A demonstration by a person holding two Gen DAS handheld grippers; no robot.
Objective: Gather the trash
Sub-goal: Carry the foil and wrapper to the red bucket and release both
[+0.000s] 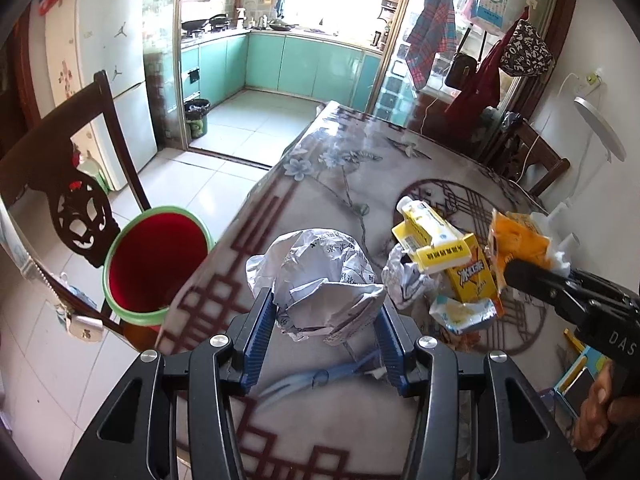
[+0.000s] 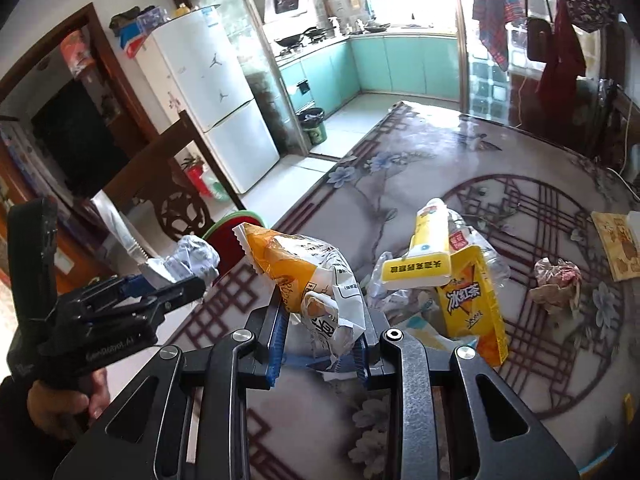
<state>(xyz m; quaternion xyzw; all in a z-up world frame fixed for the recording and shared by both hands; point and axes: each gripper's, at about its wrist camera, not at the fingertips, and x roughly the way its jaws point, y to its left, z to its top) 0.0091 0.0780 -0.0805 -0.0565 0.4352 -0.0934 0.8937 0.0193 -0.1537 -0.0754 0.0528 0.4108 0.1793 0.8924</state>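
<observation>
My left gripper (image 1: 324, 312) is shut on a crumpled ball of printed paper (image 1: 320, 276), held above the table near its left edge. My right gripper (image 2: 320, 320) is shut on an orange and white snack wrapper (image 2: 304, 276); the same wrapper (image 1: 516, 240) shows at the right of the left wrist view. A red bin with a green rim (image 1: 156, 264) stands on the floor beside the table, left of the paper ball. On the table lie a yellow tube box (image 2: 428, 248), a yellow drink carton (image 2: 472, 304) and a crumpled pinkish wrapper (image 2: 556, 280).
A dark carved wooden chair (image 1: 68, 184) stands behind the bin. The table (image 2: 440, 152) has a glossy flowered cover. A booklet (image 2: 616, 244) lies at its right edge. A white fridge (image 2: 212, 92) and the kitchen doorway are beyond. A person's hand (image 2: 60, 400) holds the left gripper.
</observation>
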